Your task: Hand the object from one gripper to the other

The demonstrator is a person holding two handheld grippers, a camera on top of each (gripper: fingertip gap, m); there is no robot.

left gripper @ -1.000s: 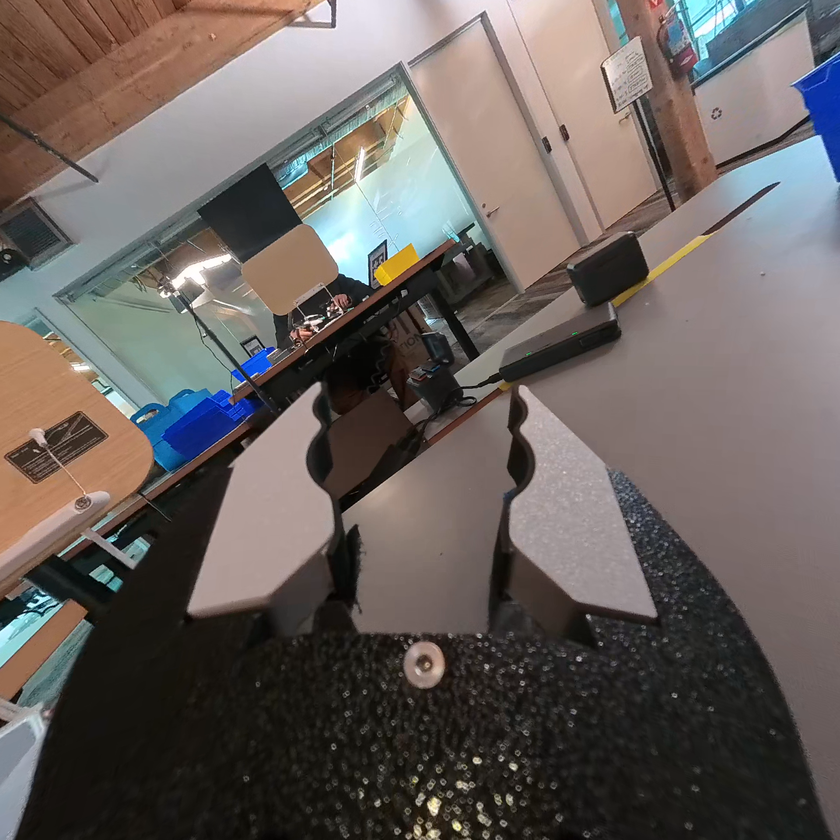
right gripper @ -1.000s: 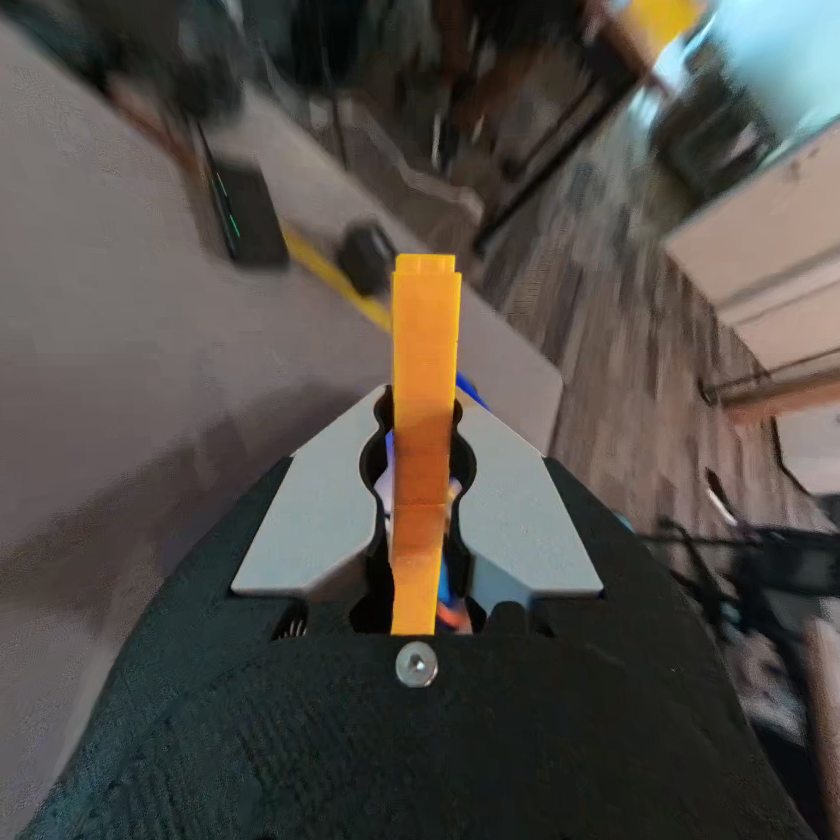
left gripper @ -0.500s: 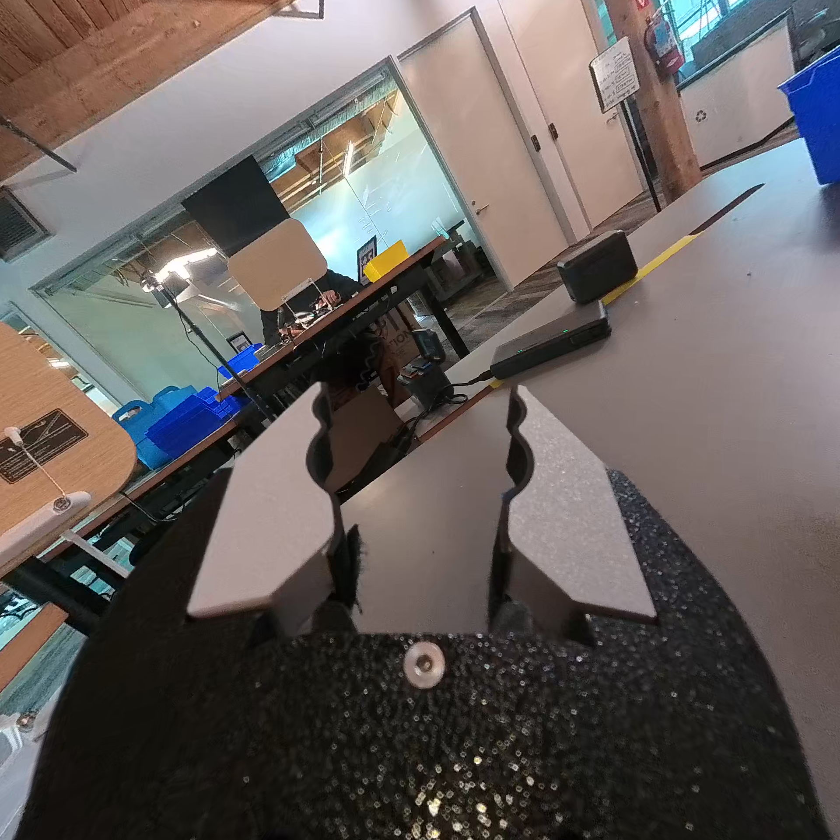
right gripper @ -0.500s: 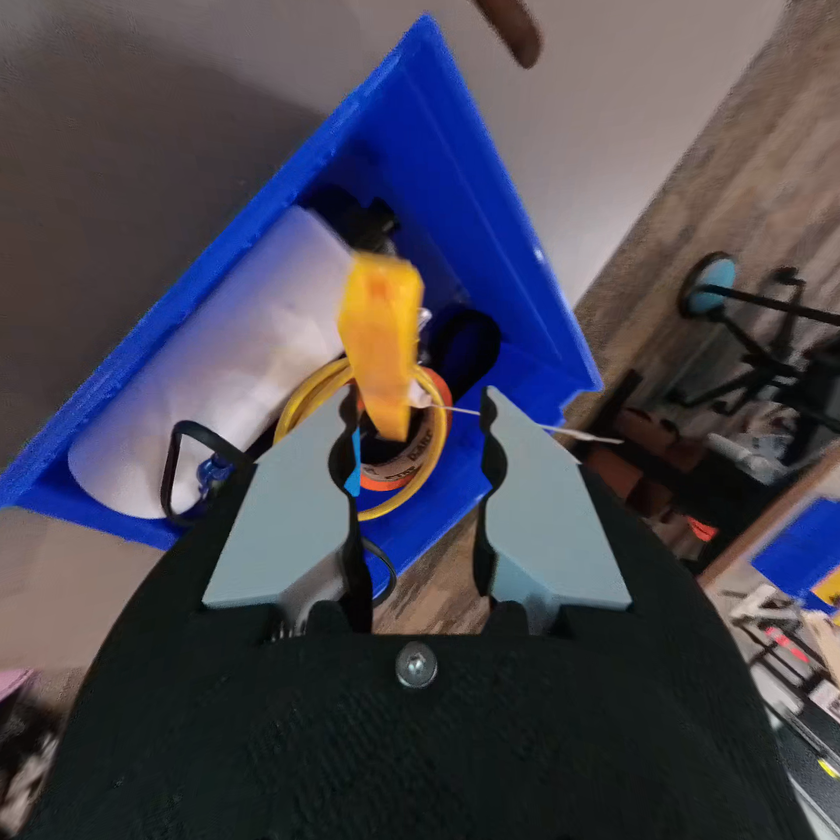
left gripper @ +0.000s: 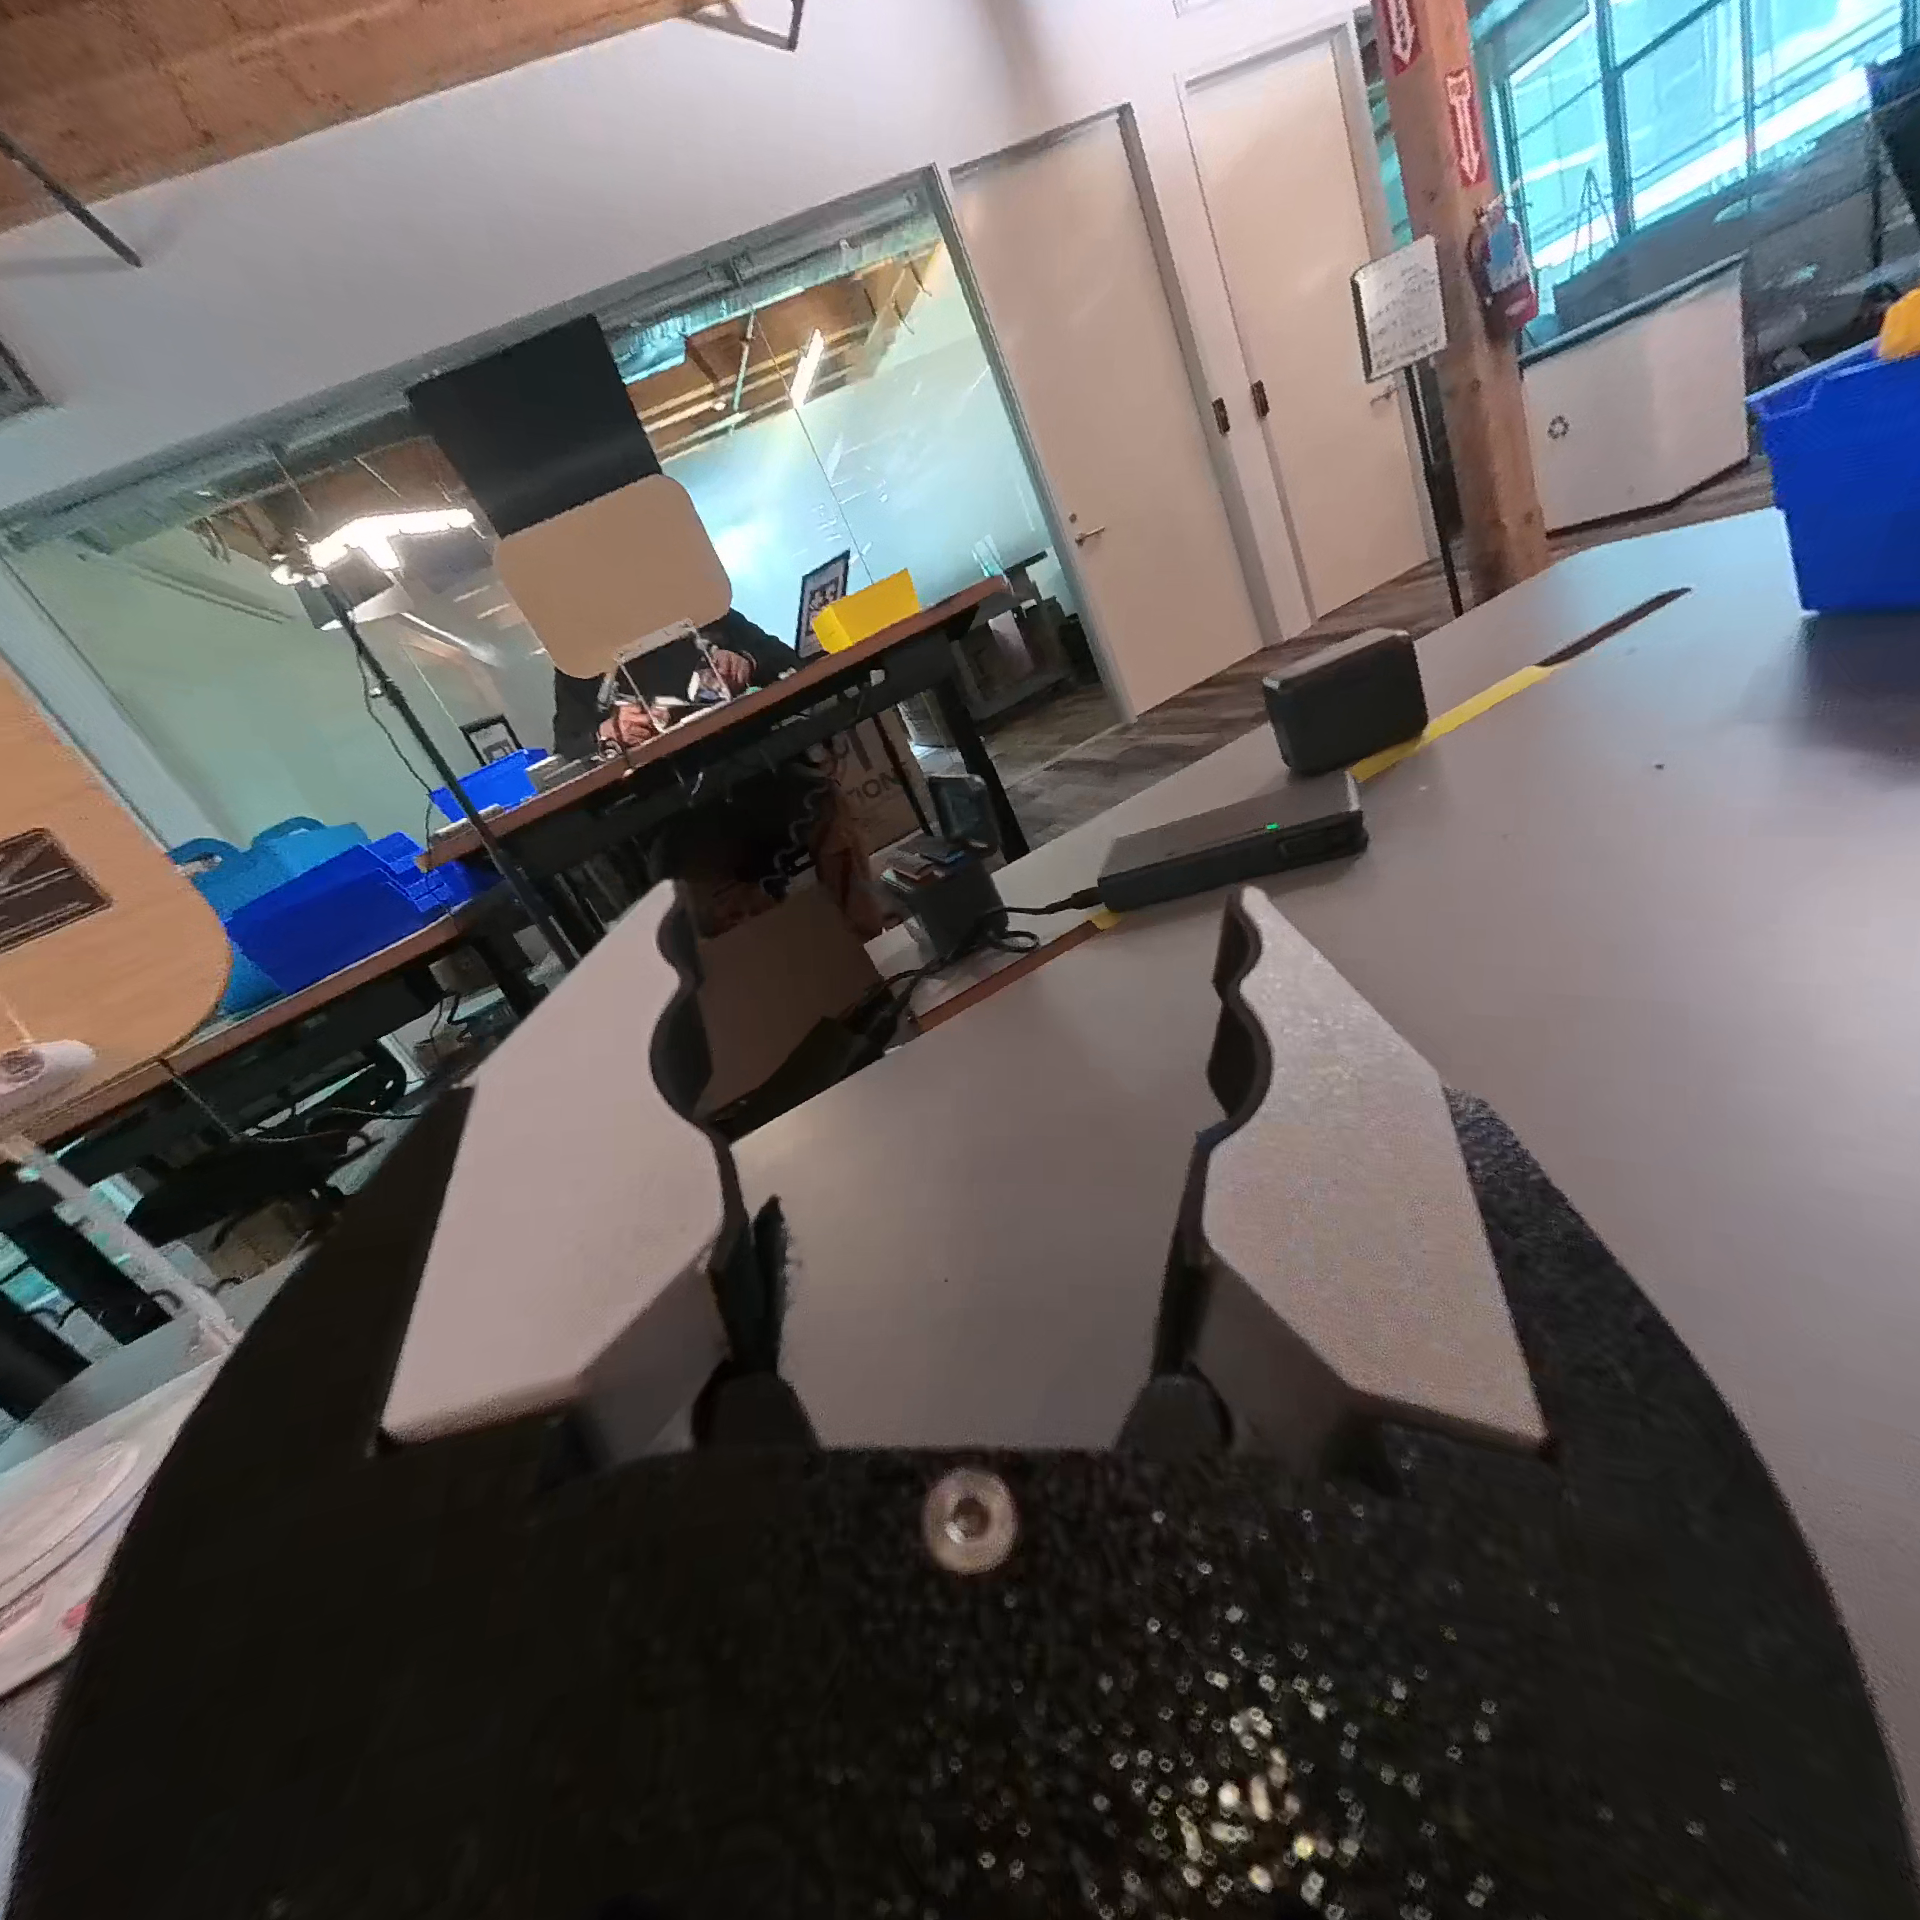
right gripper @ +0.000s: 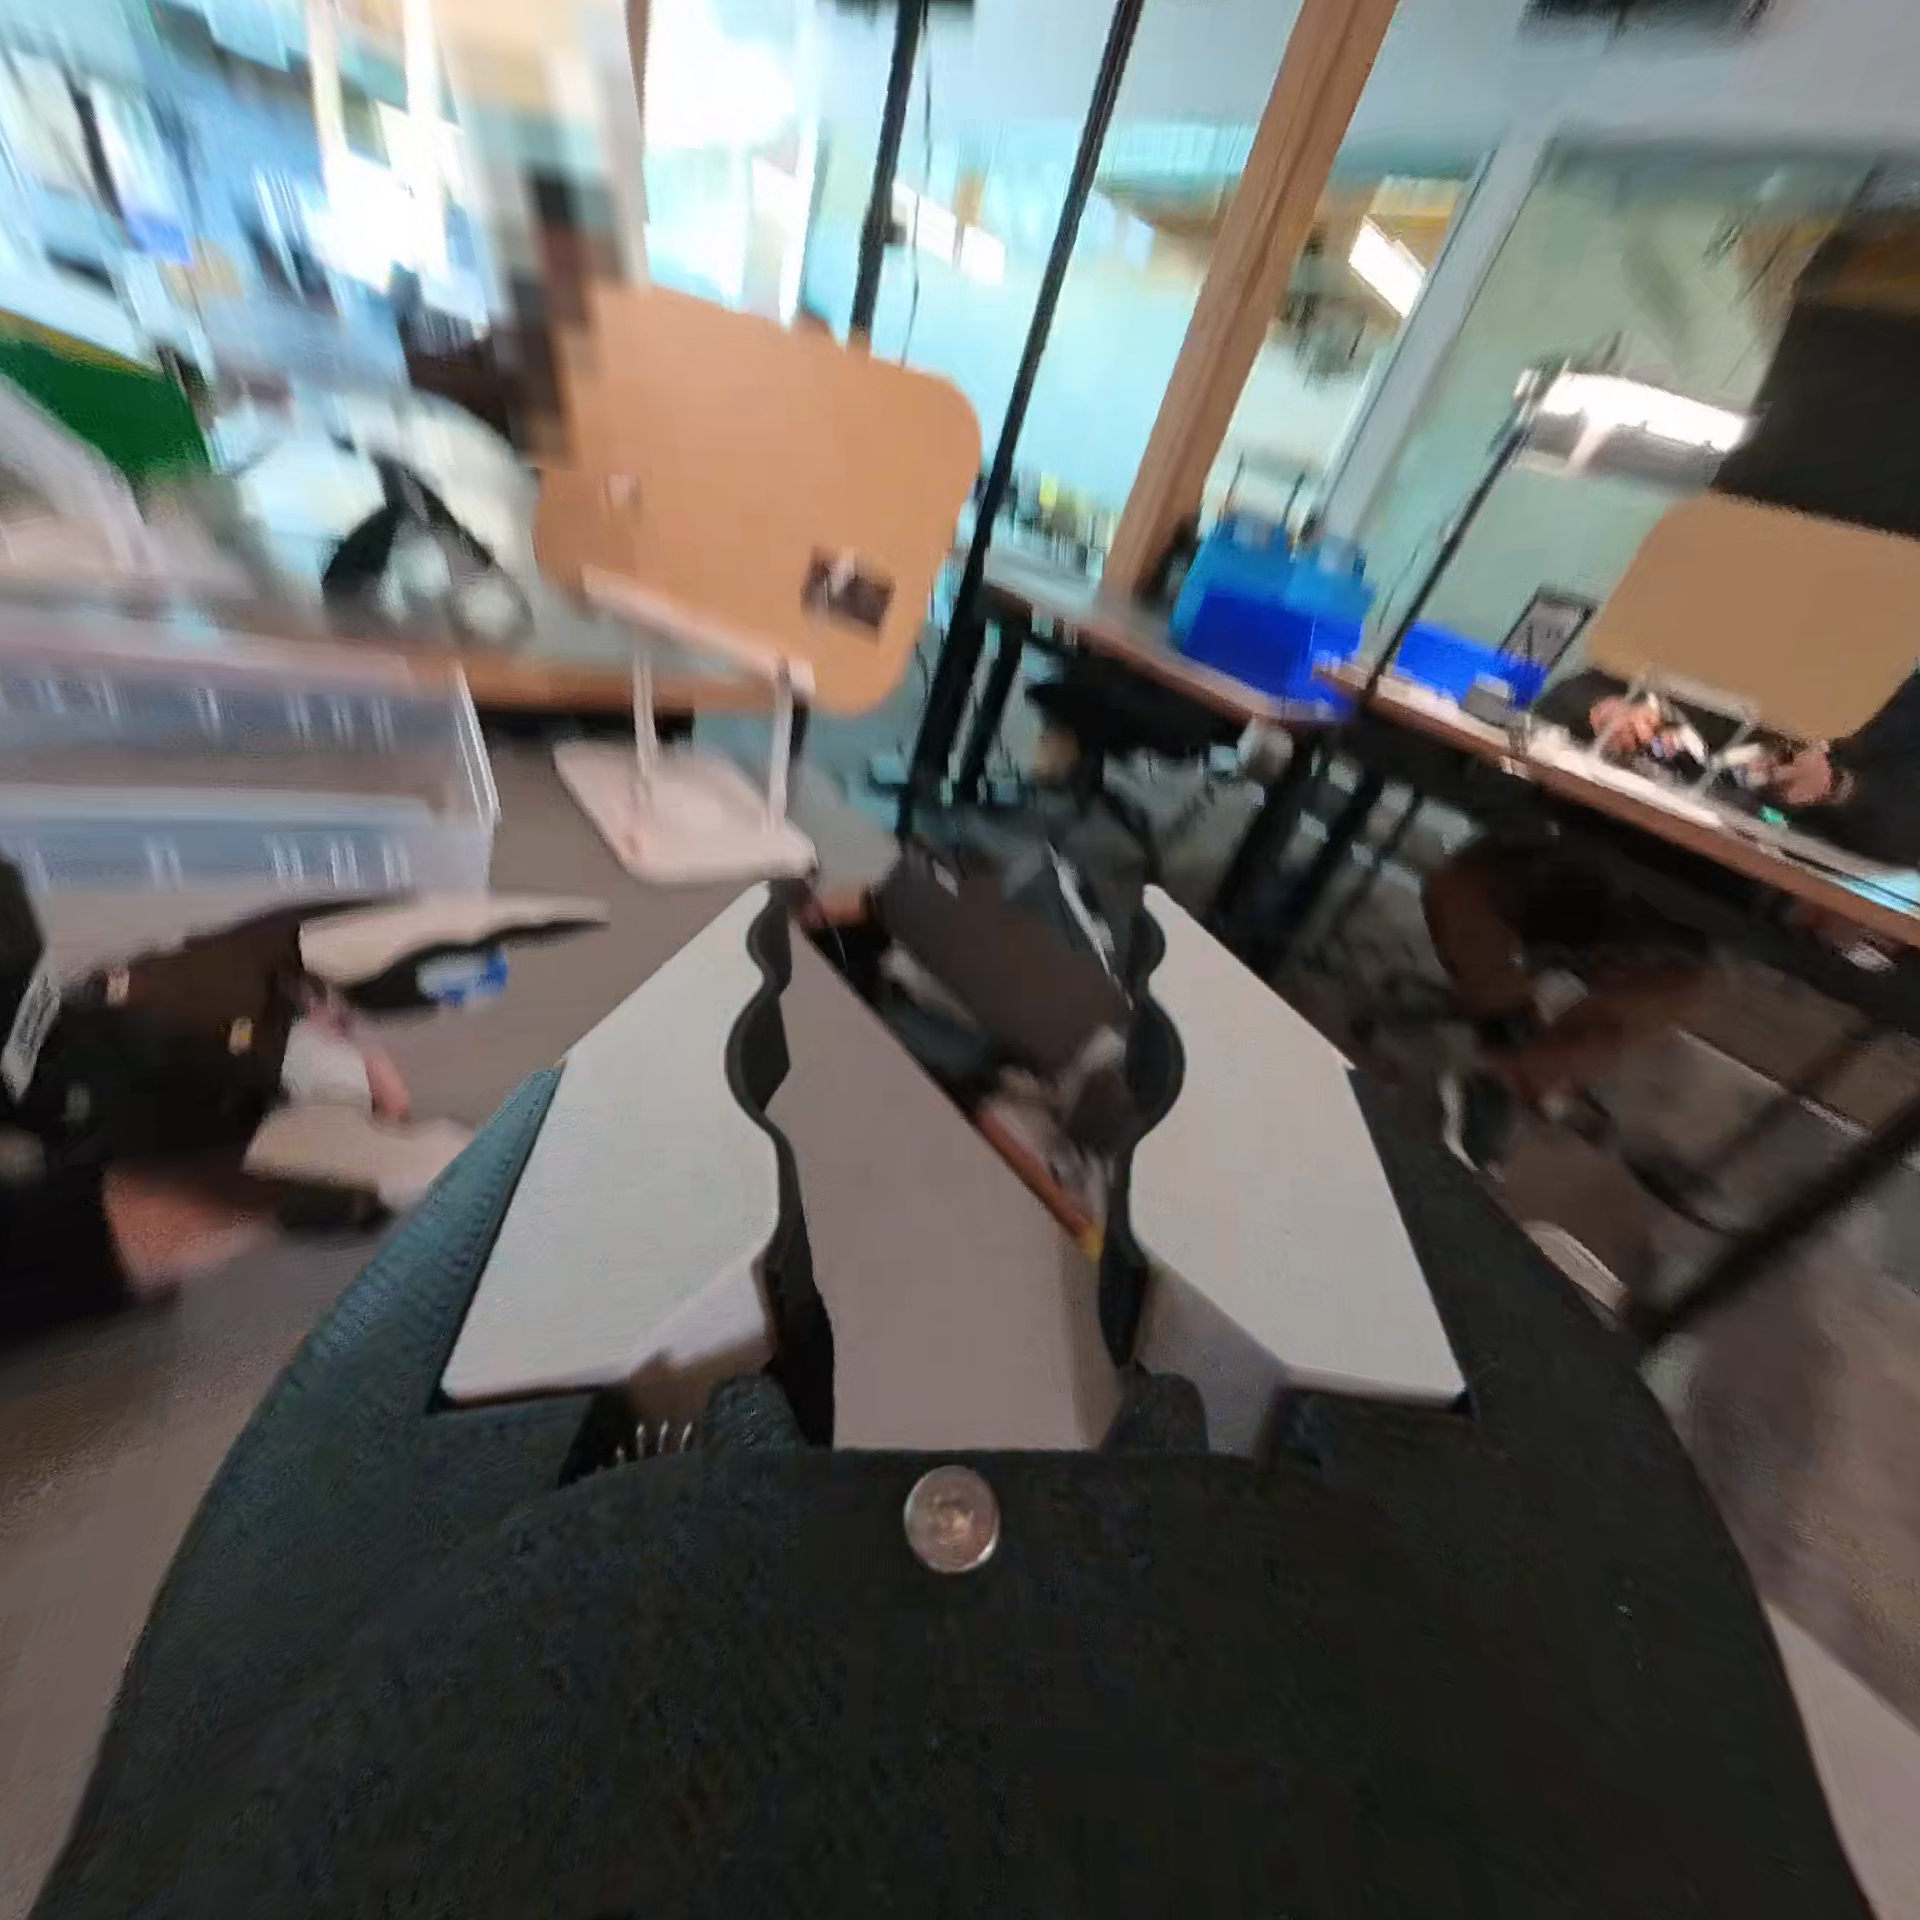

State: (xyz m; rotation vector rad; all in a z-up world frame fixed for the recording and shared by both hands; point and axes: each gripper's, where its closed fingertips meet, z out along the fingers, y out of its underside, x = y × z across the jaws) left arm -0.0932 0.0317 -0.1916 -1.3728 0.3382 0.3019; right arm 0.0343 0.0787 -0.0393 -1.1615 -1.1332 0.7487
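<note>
My left gripper (left gripper: pixel 951 914) is open and empty, low over the grey table (left gripper: pixel 1610 987). My right gripper (right gripper: pixel 961 914) is open and empty; its view is blurred and looks across the table's edge (right gripper: pixel 914 1195) into the room. The orange block is not between either pair of fingers. A blue bin (left gripper: pixel 1849 488) stands at the table's far right in the left wrist view, and a small yellow-orange bit (left gripper: pixel 1903 330) shows above its rim. I cannot tell whether that bit is the block.
A flat black power bank (left gripper: pixel 1231 847) with a cable and a black case (left gripper: pixel 1340 701) lie ahead of the left gripper, beside a strip of yellow tape (left gripper: pixel 1455 717). A tan board on a white stand (right gripper: pixel 675 821) stands left of the right gripper. Other desks stand beyond. There is about 20 cm between the tips of the two grippers. The flat black power bank (left gripper: pixel 1231 847) is about 25 cm from my left fingertips and 30 cm from my right.
The right gripper held the orange block, opened over the blue bin and let it go, then swung away towards the room. The left gripper stayed open and levelled out a little.
</note>
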